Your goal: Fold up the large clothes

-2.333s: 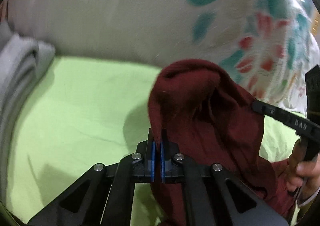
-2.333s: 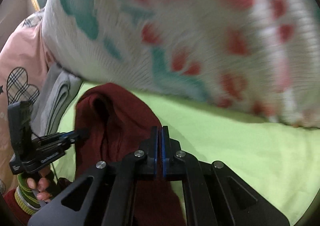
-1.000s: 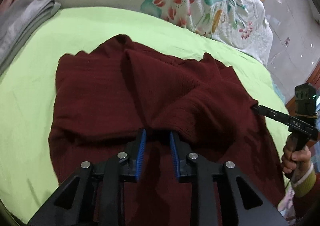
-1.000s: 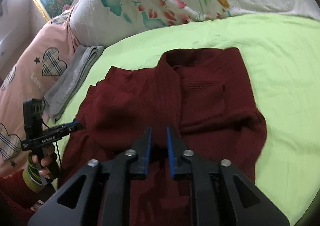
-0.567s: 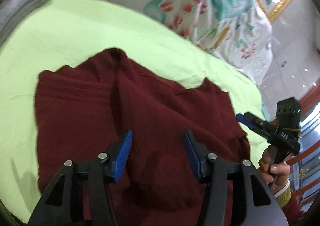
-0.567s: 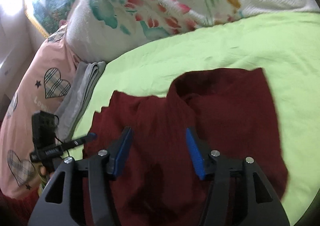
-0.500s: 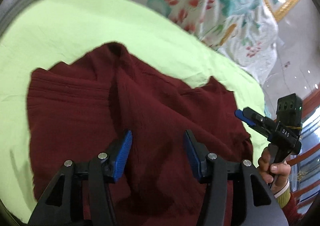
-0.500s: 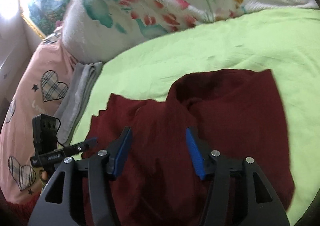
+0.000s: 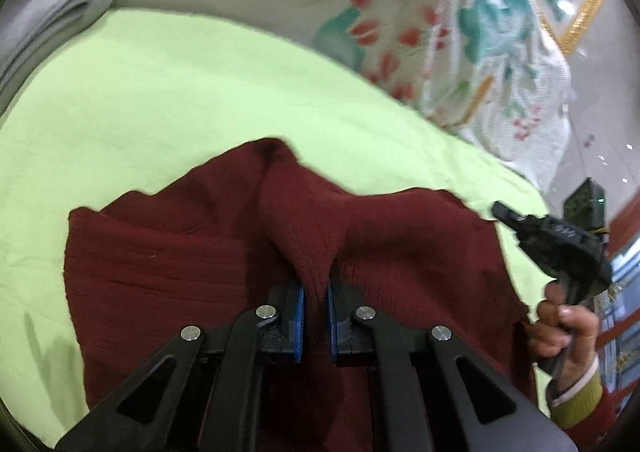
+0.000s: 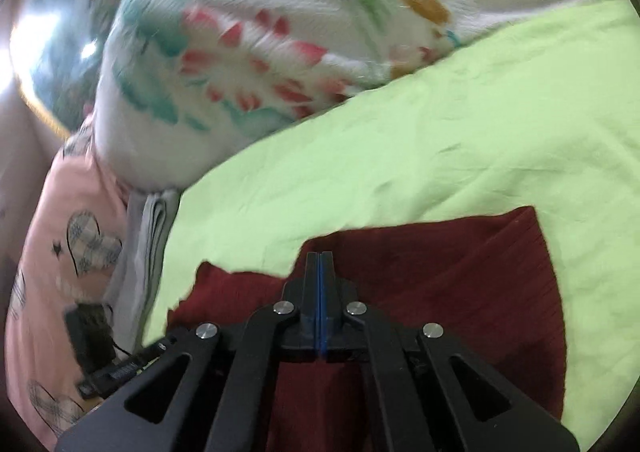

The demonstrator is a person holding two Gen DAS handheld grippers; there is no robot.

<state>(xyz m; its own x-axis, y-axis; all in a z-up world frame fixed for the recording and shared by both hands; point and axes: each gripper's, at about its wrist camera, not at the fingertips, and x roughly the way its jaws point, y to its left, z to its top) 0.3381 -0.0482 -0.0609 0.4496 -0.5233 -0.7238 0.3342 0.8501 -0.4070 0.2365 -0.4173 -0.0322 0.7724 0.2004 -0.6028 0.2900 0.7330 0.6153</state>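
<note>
Item 1, my left gripper (image 9: 315,306): fingers closing narrow on a raised ridge of the dark red sweater (image 9: 180,252), the blue pads (image 9: 297,312) pressing a pinch of knit between them.

Item 2, my right gripper (image 10: 320,272): fingers fully together, blue pads meeting in one thin line. It sits over the sweater's far edge; I cannot tell whether any cloth is caught between them.

Item 3, the sweater (image 10: 460,272): lies spread and rumpled on the bed (image 9: 160,91), which is covered in a light green sheet. In the left wrist view its far edge rises to a peak just beyond my left gripper.

Item 4, the right hand (image 9: 564,328): at the sweater's right edge in the left wrist view, wrapped round the black handle, with a yellow-green cuff at the wrist.

Item 5, folded grey cloth (image 9: 44,27): at the bed's left edge, well apart from the sweater.

Item 6, pink pillow with checked hearts (image 10: 72,244): just beyond the grey cloth in the right wrist view.

Item 7, white floral quilt (image 10: 260,31): bunched along the bed's far side, beyond the sweater.

Item 8, gilt picture frame (image 9: 580,7): behind the quilt, blurred.
</note>
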